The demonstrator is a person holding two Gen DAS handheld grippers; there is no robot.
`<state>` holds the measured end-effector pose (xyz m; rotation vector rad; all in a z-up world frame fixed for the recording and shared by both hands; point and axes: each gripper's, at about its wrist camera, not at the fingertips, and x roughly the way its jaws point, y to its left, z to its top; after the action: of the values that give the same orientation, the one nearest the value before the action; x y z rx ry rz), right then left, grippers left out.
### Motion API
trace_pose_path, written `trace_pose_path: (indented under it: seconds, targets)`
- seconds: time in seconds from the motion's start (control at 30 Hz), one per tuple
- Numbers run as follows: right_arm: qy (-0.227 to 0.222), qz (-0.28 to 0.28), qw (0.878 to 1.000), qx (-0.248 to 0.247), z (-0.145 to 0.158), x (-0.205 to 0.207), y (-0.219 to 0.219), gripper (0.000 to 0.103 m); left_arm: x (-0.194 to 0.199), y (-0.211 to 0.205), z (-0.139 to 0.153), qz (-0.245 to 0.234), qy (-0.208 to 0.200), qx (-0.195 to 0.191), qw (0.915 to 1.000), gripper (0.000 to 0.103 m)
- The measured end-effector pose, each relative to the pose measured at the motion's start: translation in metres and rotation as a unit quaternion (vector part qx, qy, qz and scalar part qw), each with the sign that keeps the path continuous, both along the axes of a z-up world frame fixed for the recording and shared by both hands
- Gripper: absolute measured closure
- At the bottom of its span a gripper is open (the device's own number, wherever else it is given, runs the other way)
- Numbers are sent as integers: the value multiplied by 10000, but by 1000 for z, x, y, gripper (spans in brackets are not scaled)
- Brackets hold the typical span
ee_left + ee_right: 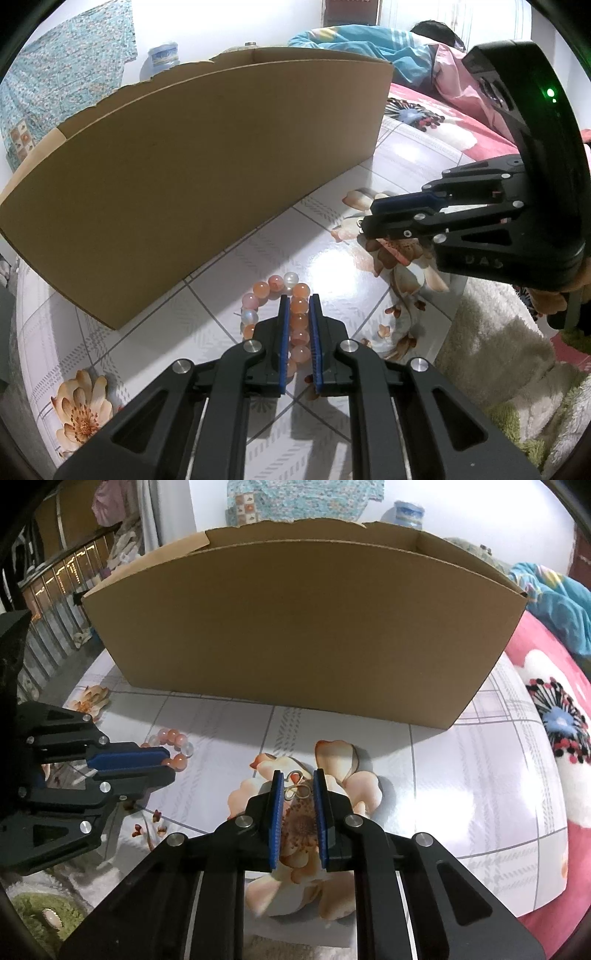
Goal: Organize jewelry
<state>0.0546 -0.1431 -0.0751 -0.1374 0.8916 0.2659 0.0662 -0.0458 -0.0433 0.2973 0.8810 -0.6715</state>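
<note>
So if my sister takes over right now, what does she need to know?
Left gripper: closed around one side of the orange bead bracelet, on the table by the cardboard box.
Right gripper: straddling the small gold wire piece on the flowered tablecloth; grip unclear.
Done: nothing visibly boxed; the box's inside is hidden.
Left: lift both pieces, put them in the box.

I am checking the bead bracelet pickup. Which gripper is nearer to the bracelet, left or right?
Left. The left gripper has its fingers on either side of one run of the bead bracelet. The right gripper is off to the side, around a small wire piece.
</note>
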Motion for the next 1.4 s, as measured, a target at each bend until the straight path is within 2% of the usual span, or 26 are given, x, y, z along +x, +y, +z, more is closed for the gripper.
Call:
trace_pose_path:
  seconds: [0.03,0.3,0.37,0.4,0.43,0.47,0.63,0.7,0.73,0.87,0.9,1.2,1.3,1.33,1.37,1.4]
  targets:
    - [-8,4,10000,6,1,0,-1,103,0,1,0,-2,-3,-3,10000,93]
    - [-64,-74,9999,108,10,-2,-10,102,0,3,0,-6,-38,-10,10000,93]
    - [-87,-16,9999,123,13,-4,-10,94,-1,4,0,-1,-49,2,10000,93]
    - [-69,51,9999,99,13,-4,-9,87,-1,4,0,-3,-49,4,10000,93]
    - [-85,103,9999,36,12,-2,-8,75,-1,4,0,-2,-50,5,10000,93]
    - [-139,141,9998,-92,12,-1,-7,71,-1,4,0,0,-52,8,10000,93]
    - [36,367,9985,-414,0,9,4,70,-1,4,0,1,-67,17,10000,93]
    - [55,377,9987,-339,3,9,1,78,-1,4,0,-4,-65,15,10000,93]
    - [62,355,9987,-370,4,10,1,92,-2,4,0,-5,-68,19,10000,93]
    - [75,306,9991,-281,9,9,-4,94,-2,5,0,-4,-68,5,10000,93]
    - [66,328,9990,-286,11,8,-4,103,-2,5,0,-5,-72,15,10000,93]
    - [66,201,9997,-147,29,-1,-14,103,-2,4,0,-8,-74,23,10000,93]
    - [398,94,9991,132,36,3,-28,91,-1,5,0,0,-66,7,10000,93]
    - [486,63,9987,151,39,8,-29,77,-1,5,0,6,-60,-11,10000,93]
    - [578,65,9982,122,41,9,-31,70,-1,5,0,15,-49,-37,10000,93]
    - [656,117,9978,68,39,13,-34,70,-1,6,0,17,-42,-56,10000,93]
